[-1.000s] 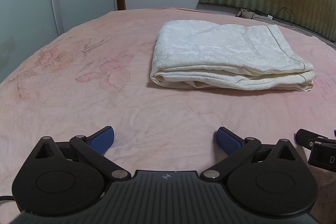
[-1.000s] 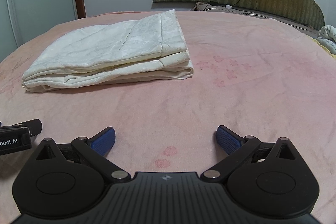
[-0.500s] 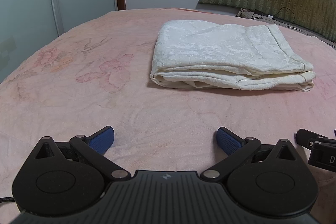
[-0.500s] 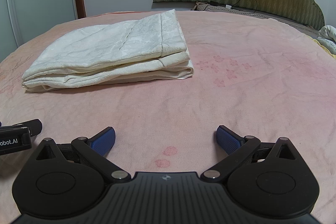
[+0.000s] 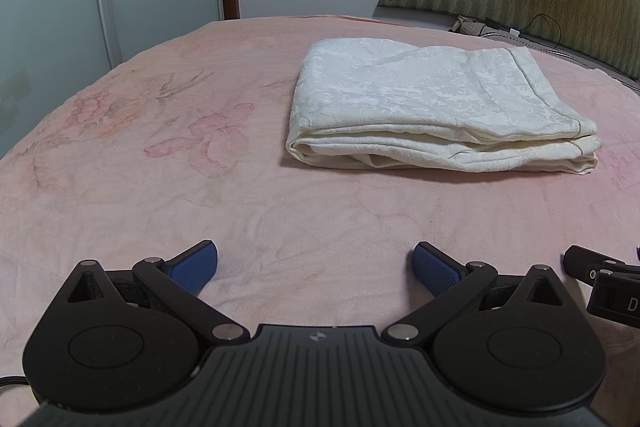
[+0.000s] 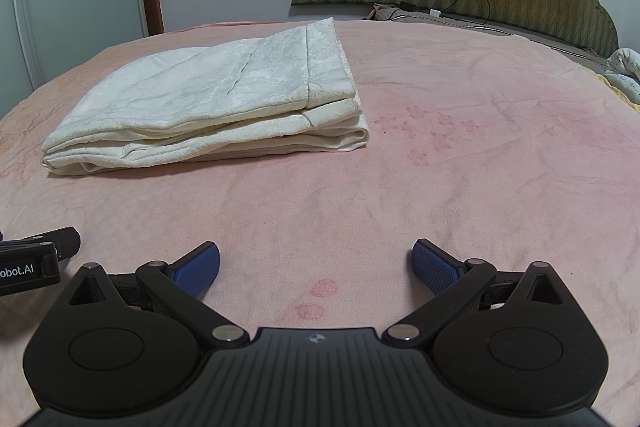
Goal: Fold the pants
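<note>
Your left gripper [image 5: 314,265] and right gripper [image 6: 316,263] rest low over the pink bedspread [image 5: 160,187], jaws spread wide, holding nothing. The cream pants [image 5: 432,111], folded into a layered rectangle of patterned fabric, lie at 1 o'clock from the left, 11 o'clock from the right.

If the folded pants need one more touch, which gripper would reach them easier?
Probably the left gripper: the pants lie nearly straight ahead of it. From the right gripper they sit off to the left. Both have jaws open and empty.
</note>
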